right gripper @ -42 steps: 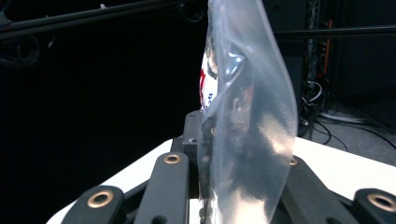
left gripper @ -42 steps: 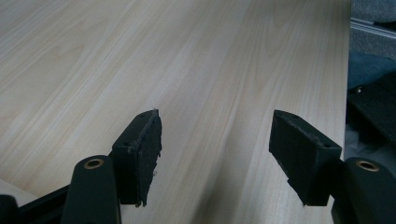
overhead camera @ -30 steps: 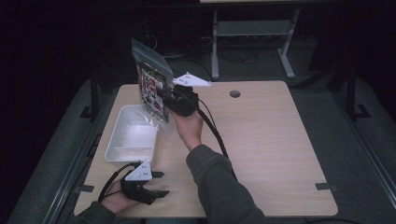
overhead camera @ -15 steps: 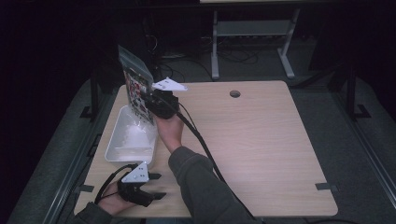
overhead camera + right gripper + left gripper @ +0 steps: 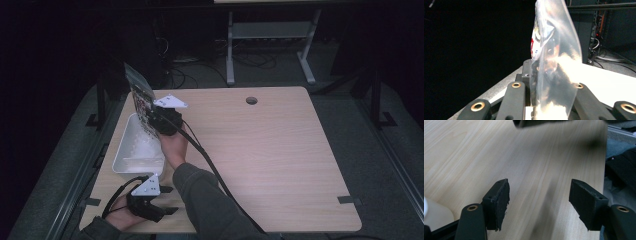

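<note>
Since that clear crinkly plastic bag with the red-and-white printed contents (image 5: 141, 100) is basically film, I'd guess it weighs next to nothing and flops wherever it wants, and it's probably a bit slick too. The right gripper (image 5: 159, 120) has its jaws clamped narrow on the lower part of the bag, and the right gripper view shows the film (image 5: 554, 65) standing up between them, tall and a little twisted. Pinching low near an edge like that looks sensible to me; a grab in the middle would likely just crumple it. Right now the bag sits upright over the far end of the white rectangular plastic tray (image 5: 125, 157), which is at the left side of the light wooden table (image 5: 280, 160). Watch the tray's rim, because a limp bag could catch on it or fold over the outside. The table's left edge is just beside the tray, so there's not much slack that way, but plenty of bare wood to the right. The left gripper (image 5: 170, 200) rests near the front edge, jaws wide with nothing in them (image 5: 539, 200), well apart from the bag.
</note>
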`<state>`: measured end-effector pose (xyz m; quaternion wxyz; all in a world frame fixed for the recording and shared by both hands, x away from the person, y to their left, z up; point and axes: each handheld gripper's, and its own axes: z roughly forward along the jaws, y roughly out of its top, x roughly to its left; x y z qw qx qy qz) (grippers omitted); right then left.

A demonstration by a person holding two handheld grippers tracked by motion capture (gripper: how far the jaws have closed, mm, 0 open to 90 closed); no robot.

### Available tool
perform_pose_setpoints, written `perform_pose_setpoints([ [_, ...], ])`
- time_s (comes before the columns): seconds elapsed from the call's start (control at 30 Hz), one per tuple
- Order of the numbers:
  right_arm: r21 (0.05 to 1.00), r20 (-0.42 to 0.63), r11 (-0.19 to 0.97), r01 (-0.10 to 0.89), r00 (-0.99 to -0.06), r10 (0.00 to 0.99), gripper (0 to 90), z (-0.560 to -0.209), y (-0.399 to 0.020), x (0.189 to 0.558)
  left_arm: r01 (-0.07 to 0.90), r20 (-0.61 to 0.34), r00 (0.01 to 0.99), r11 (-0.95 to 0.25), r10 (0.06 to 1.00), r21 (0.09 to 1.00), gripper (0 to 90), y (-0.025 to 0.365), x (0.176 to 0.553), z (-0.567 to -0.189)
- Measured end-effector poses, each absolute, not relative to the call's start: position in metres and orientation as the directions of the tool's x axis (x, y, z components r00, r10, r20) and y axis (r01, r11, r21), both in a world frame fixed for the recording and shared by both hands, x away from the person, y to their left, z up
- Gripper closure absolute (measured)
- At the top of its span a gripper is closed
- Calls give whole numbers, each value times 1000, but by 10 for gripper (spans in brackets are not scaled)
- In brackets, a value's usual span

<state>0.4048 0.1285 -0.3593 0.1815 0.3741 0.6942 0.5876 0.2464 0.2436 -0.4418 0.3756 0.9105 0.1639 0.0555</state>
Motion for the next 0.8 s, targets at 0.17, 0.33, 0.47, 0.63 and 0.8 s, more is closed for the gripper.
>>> perform_pose_setpoints([
  [0.17,944,203,28,328,-647,735,753,-370,134,405,253,-21,943,-672,333,696,323,243,246,-443],
  [0.33,940,212,25,341,-638,741,752,-378,135,406,251,-20,944,-676,330,693,323,242,246,-443],
  [0.47,938,229,2,346,-625,747,751,-385,136,404,251,-21,944,-675,329,694,323,242,246,-443],
  [0.63,942,200,37,333,-647,736,729,-385,136,401,252,-23,944,-674,330,694,322,242,246,-443],
  [0.8,929,183,100,356,-677,713,713,-383,130,404,251,-23,945,-680,326,689,322,241,246,-444],
])
